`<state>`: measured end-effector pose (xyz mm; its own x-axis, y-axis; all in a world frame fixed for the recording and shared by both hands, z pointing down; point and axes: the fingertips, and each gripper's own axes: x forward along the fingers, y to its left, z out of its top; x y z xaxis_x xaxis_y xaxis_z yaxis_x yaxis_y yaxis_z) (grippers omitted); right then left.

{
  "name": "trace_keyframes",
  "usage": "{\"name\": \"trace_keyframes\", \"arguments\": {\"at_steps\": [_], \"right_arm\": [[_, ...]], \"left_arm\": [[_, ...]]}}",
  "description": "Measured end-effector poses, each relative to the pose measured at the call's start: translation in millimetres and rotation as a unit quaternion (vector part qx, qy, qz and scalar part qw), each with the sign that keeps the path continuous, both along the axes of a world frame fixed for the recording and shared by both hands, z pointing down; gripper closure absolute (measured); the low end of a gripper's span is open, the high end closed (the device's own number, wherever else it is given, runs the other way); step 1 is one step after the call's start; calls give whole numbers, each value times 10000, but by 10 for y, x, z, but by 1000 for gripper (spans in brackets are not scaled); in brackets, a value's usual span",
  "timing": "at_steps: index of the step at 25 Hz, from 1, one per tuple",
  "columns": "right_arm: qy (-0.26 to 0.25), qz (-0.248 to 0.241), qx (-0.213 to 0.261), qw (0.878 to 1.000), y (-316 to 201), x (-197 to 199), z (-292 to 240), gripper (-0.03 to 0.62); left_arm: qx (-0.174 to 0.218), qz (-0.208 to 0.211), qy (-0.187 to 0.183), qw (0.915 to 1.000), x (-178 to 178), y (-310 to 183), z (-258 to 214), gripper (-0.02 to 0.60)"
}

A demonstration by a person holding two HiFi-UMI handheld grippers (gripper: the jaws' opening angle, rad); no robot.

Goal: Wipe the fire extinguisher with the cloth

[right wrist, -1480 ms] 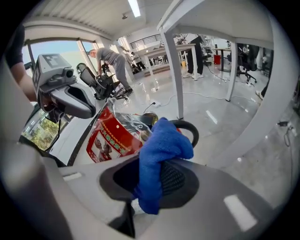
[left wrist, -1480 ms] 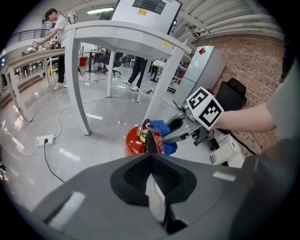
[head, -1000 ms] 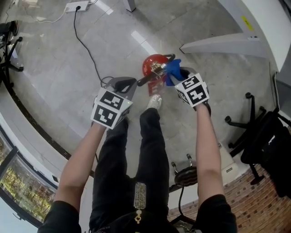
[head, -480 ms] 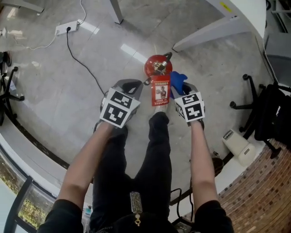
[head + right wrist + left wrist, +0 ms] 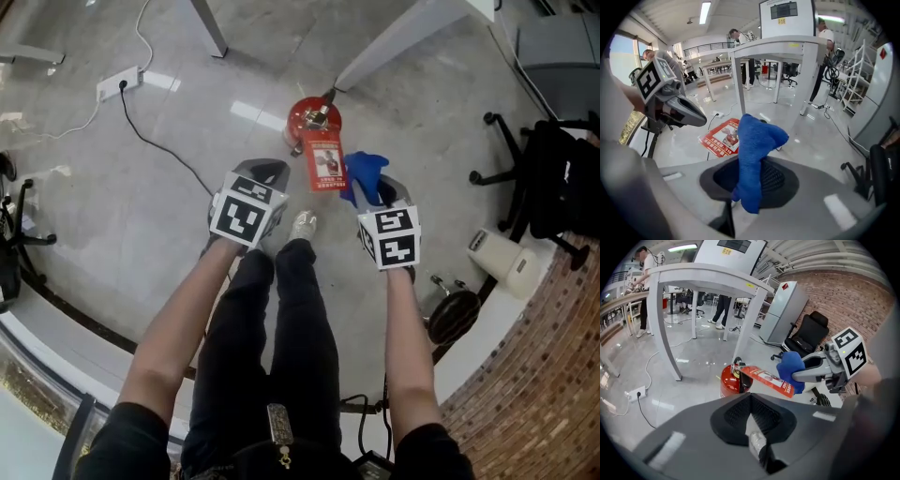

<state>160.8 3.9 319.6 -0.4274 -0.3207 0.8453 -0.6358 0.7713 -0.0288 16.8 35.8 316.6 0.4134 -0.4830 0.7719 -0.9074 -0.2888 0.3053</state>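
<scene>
The red fire extinguisher stands on the grey floor, seen from above, with a red and white tag hanging from its valve. My right gripper is shut on the blue cloth, which sits just right of the tag and clear of the cylinder. In the right gripper view the cloth hangs bunched between the jaws, with the tag beyond it. My left gripper is shut on nothing, left of the tag. In the left gripper view, the extinguisher and cloth lie ahead.
White table legs stand behind the extinguisher. A power strip with a black cable lies at the left. Black office chairs and a small white box are at the right. My shoe is near the extinguisher.
The right gripper has lifted the cloth off the extinguisher's valve and drawn it back to the right of the tag. The left gripper has shifted only a little.
</scene>
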Motion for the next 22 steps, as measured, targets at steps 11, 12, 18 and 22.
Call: {"name": "trace_keyframes", "arguments": {"at_steps": [11,12,18,22], "right_arm": [[111,-447,-168,9988,499,135,67,494],[98,-596,-210,9980,543,84,81,496],[-159,-1091,-661,9917,665,-364,439,496],[-398,-1240,-1024,9862,649,-674,846,494]], "left_arm": [[-255,13,-128,9996,49,143,169,575],[-248,13,-136,9996,52,131,168,575],[-275,-80,-222,9993,45,85,198,575],[-320,-128,-241,9991,68,70,225,575]]}}
